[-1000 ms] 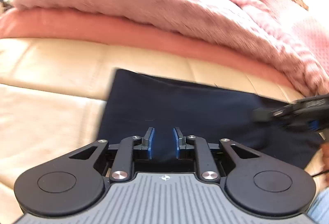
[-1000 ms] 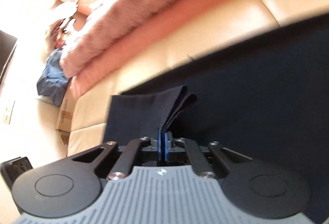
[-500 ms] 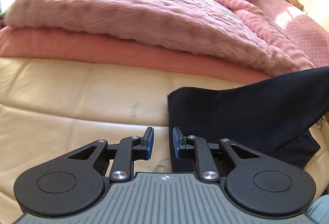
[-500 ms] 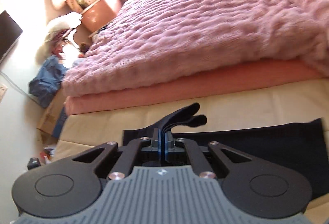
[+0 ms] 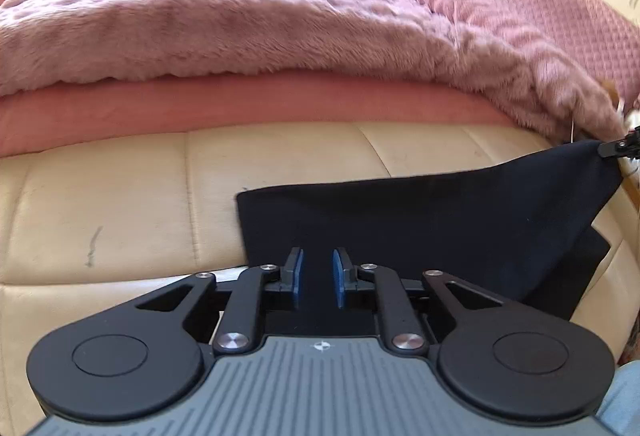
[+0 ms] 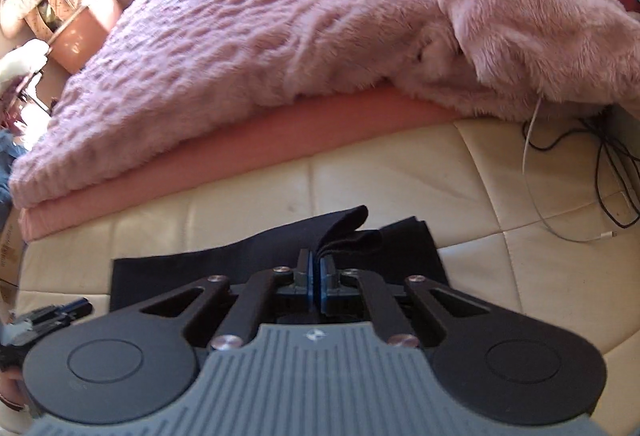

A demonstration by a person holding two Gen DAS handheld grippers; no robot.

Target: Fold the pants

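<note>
One pants (image 5: 420, 228); two grippers: right gripper (image 6: 315, 276) clamped; left gripper (image 5: 316, 276) closing.

pants (image 5: 420, 220) on cushion (image 5: 120, 204), before blanket (image 5: 200, 16)

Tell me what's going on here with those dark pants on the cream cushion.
A person is folding dark navy fabric pants on a cream leather cushion beside a fluffy pink blanket, with a handheld claw in each hand. The right claw is shut on a bunched edge of the pants, lifting that end off the cushion. The left claw sits over the other end; its jaws are closing, with dark cloth showing between them, but the pads are not yet pressing on it.
</note>
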